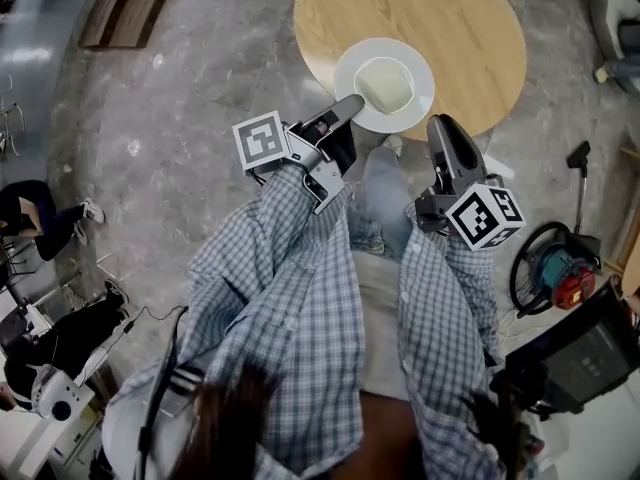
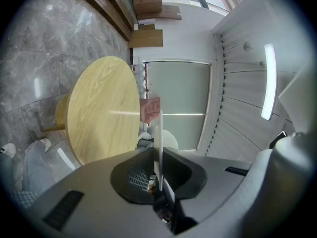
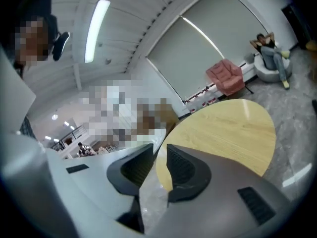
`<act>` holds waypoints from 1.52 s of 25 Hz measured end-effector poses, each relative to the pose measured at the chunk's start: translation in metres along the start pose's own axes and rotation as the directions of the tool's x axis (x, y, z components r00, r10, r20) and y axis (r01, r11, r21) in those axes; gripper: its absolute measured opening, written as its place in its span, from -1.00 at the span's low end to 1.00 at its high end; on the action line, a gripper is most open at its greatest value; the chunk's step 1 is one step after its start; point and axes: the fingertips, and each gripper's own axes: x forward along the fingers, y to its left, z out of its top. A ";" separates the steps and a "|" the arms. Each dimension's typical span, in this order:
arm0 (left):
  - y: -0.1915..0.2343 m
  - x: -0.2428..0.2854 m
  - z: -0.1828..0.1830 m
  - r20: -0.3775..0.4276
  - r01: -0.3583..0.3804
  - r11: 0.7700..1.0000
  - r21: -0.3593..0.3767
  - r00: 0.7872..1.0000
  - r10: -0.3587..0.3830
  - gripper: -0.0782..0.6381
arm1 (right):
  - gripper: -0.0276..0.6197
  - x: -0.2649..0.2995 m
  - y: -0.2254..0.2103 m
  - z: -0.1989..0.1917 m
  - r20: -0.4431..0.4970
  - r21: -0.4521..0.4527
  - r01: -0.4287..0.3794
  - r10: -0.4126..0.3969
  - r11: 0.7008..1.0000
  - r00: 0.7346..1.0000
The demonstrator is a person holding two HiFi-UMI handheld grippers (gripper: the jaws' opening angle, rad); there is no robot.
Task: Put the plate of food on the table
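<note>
The plate (image 1: 421, 80) with a pale block of food (image 1: 385, 84) is over the near edge of the round wooden worktop (image 1: 450, 18); whether it rests there I cannot tell. The left gripper (image 1: 347, 109) has its fingers clamped on the plate's rim. The right gripper (image 1: 444, 128) is just beside the worktop's near edge, its fingers a little apart and holding nothing.

A round wooden table (image 1: 470, 28) is standing on a grey marbled floor (image 1: 200, 78). A white plate (image 1: 424, 80) bearing a pale block of food (image 1: 385, 84) is sitting over the table's near edge, its rim overhanging slightly; whether it is touching the wood cannot be told. Wooden planks (image 1: 130, 3) are lying on the floor well apart from the table, and a teal and red machine (image 1: 560, 273) is sitting on the floor to the right.
</note>
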 end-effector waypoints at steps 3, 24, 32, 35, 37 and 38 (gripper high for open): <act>-0.006 0.020 0.005 0.009 -0.003 1.000 0.005 1.000 0.003 -0.69 | -0.71 0.008 -0.012 0.019 0.005 0.131 -0.035 0.034 0.991 0.999; 0.003 0.126 0.043 0.089 -0.030 1.000 -0.008 0.996 0.031 -0.69 | -0.71 0.086 -0.078 0.079 -0.147 0.129 -0.140 0.158 0.982 0.976; -0.001 0.129 0.037 0.102 -0.042 0.999 0.007 0.994 0.041 -0.69 | -0.71 0.082 -0.081 0.084 -0.147 0.141 -0.150 0.170 0.979 0.974; -0.003 0.131 0.040 0.102 -0.050 0.999 0.014 0.994 0.048 -0.69 | -0.71 0.085 -0.081 0.087 -0.144 0.143 -0.148 0.169 0.978 0.975; -0.003 0.134 0.044 0.099 -0.052 0.999 0.015 0.994 0.050 -0.69 | -0.71 0.089 -0.083 0.090 -0.139 0.146 -0.141 0.161 0.979 0.977; -0.003 0.136 0.045 0.096 -0.053 0.999 0.013 0.994 0.051 -0.69 | -0.71 0.091 -0.084 0.090 -0.135 0.148 -0.135 0.156 0.980 0.979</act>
